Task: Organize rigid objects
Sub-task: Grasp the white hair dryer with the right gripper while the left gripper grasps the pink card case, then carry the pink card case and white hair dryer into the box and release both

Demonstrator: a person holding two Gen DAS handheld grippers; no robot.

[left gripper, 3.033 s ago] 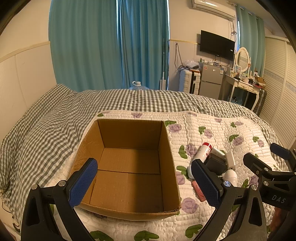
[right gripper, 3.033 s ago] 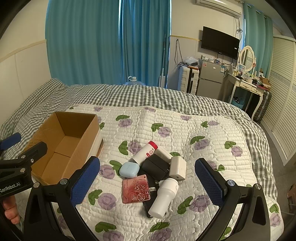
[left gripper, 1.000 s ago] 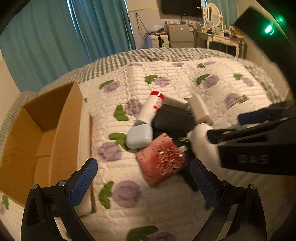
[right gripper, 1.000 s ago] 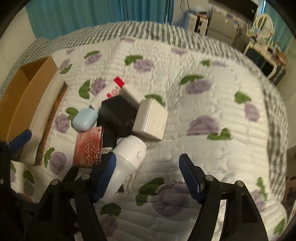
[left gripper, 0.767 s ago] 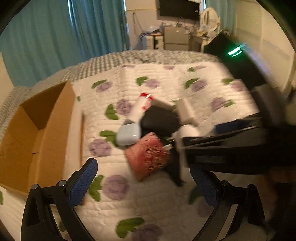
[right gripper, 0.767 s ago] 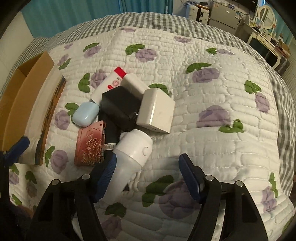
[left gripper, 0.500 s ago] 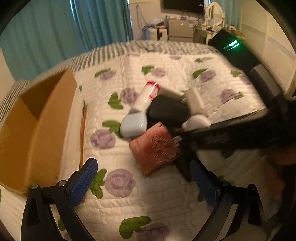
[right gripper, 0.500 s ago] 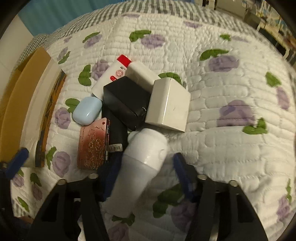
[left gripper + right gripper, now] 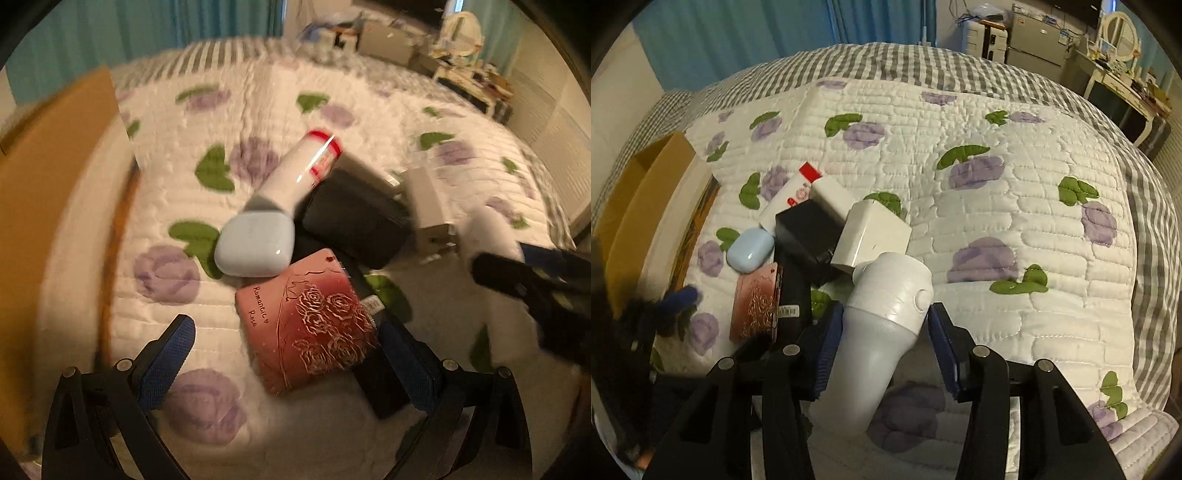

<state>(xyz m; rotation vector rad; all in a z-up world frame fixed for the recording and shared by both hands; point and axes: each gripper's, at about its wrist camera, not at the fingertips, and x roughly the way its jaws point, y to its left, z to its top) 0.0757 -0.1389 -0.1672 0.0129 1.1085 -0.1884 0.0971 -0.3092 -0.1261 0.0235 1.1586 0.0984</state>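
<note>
Box: cardboard box (image 9: 646, 192) at far left of the quilt (image 9: 1015, 192), well apart from the pile.
Pile: centre-left of quilt, items touching or overlapping.
Back of pile: tube (image 9: 790, 195), with a small adapter (image 9: 831, 195) just right of it.
Middle: block-shaped case (image 9: 809, 229); cube charger (image 9: 871, 236) touching its right side.
Left: earbud case (image 9: 750, 249) at the tube's near end.
Front left: rose tin (image 9: 310, 321), overlapping a flat slab (image 9: 792, 291), probably a phone.
Front right: handheld device (image 9: 882, 325), its head against the cube charger.
</note>
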